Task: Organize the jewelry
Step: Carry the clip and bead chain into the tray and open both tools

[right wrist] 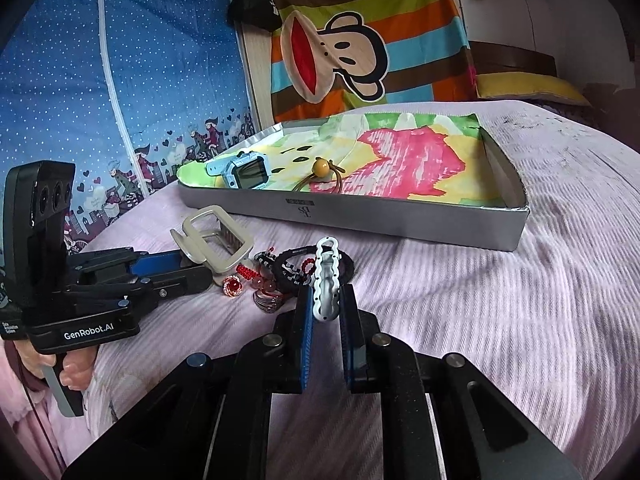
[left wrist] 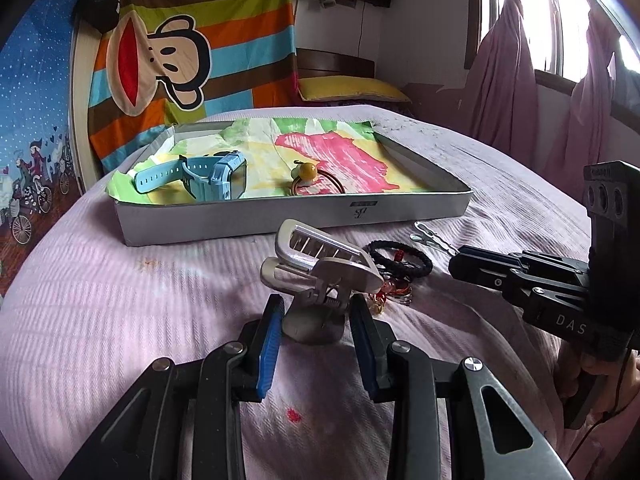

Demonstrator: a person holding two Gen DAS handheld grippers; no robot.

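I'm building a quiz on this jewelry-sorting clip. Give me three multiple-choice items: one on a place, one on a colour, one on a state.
1. Where does the watch lie?
A. In the tray
B. On the bedspread beside the tray
C. Between the left gripper's fingers

2. What colour is the bead on the hair tie in the tray?
A. Red
B. Mustard yellow
C. Black

3. What is the right gripper doing?
A. Hanging open above the tray
B. Gripping the black hair tie
C. Closed on the slim silver hair clip

Answers:
1 A, the watch rests on the tray's painted lining.
2 B, the round bead is yellow-brown.
3 C, the clip's end sits between the blue pads, while the left gripper straddles the large silver claw clip.
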